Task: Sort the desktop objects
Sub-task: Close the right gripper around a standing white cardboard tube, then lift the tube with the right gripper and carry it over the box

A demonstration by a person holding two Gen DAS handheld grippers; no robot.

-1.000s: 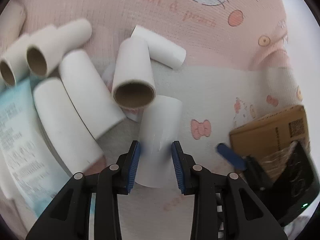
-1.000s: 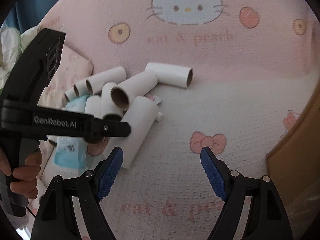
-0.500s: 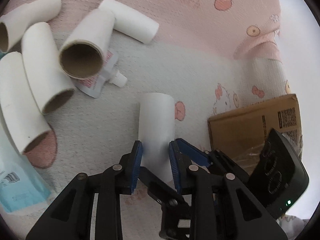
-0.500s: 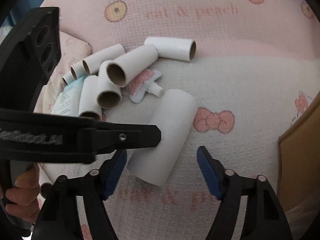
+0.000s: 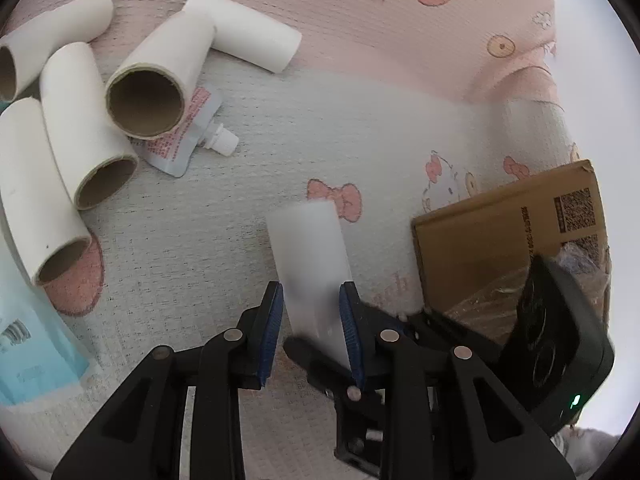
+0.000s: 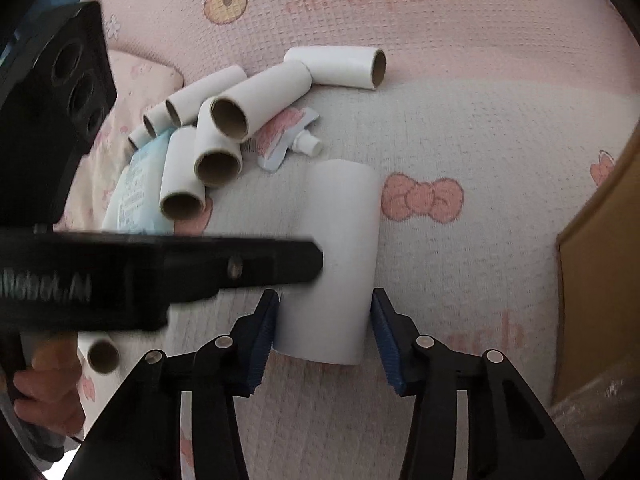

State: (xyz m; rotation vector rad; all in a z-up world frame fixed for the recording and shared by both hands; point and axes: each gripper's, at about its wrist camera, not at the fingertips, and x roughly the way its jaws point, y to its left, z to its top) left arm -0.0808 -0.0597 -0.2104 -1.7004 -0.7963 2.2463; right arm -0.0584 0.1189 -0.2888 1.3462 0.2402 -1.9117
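A pink and grey-white waffle-weave blanket (image 5: 360,128) printed with cartoon cats and bows covers the whole surface.

At far left in the left wrist view lies a pale blue printed packet (image 5: 28,332). Beside it a heap of white cardboard tubes (image 5: 76,128) lies every which way, several with their brown open ends towards the camera. Under the front tube of the heap a small pink and white spouted pouch (image 5: 182,140) pokes out, its white cap pointing right.

Right of the heap, apart from it, one white tube (image 5: 310,256) lies on the blanket next to a pink bow. The left gripper (image 5: 312,332) has this tube between its blue pads (image 5: 270,332), which sit on its near end on both sides, and its jaws are opening. In the right wrist view the right gripper (image 6: 324,332) straddles the same tube (image 6: 336,248) from its lower end; its jaws are closing, the left pad against the tube and the right pad just clear of it. The left gripper's black body crosses that view from the left, with a hand (image 6: 44,392) on its handle.

At far right stands a brown cardboard box (image 5: 508,232) with clear plastic film at its base.
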